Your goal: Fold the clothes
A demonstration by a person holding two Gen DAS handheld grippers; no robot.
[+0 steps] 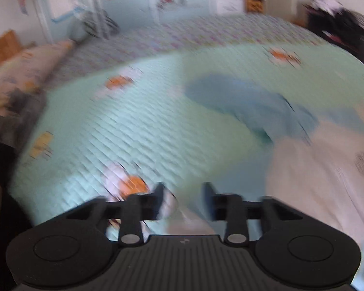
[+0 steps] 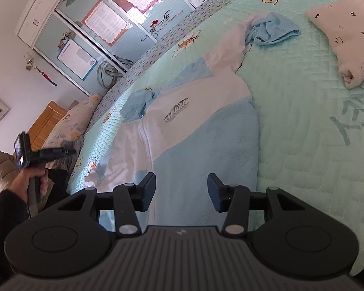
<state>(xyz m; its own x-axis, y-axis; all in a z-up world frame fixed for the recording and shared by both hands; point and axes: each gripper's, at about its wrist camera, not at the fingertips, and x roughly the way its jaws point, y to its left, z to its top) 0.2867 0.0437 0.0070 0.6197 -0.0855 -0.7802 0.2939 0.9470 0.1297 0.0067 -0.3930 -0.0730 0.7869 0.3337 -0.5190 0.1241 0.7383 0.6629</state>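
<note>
A white and light-blue sweater (image 2: 182,111) with a small mountain print lies spread on the mint quilt (image 2: 303,133). Its two blue cuffs are bunched up, one at the left (image 2: 138,104) and one further back (image 2: 271,30). My right gripper (image 2: 182,190) hovers open over the blue hem, with nothing between its pads. In the blurred left wrist view, my left gripper (image 1: 184,201) is open and empty over the quilt (image 1: 133,126). A blue cuff (image 1: 250,104) and the white sweater body (image 1: 315,169) lie ahead to its right. The right wrist view shows the left gripper (image 2: 70,150) off the bed's left edge, held in a hand.
A second white garment (image 2: 351,36) with black marks lies at the far right of the bed. A patterned pillow (image 2: 77,118) and wooden headboard (image 2: 46,121) are at the left. A wardrobe with posters (image 2: 104,24) stands behind. A person's dark sleeve (image 2: 2,208) is at the lower left.
</note>
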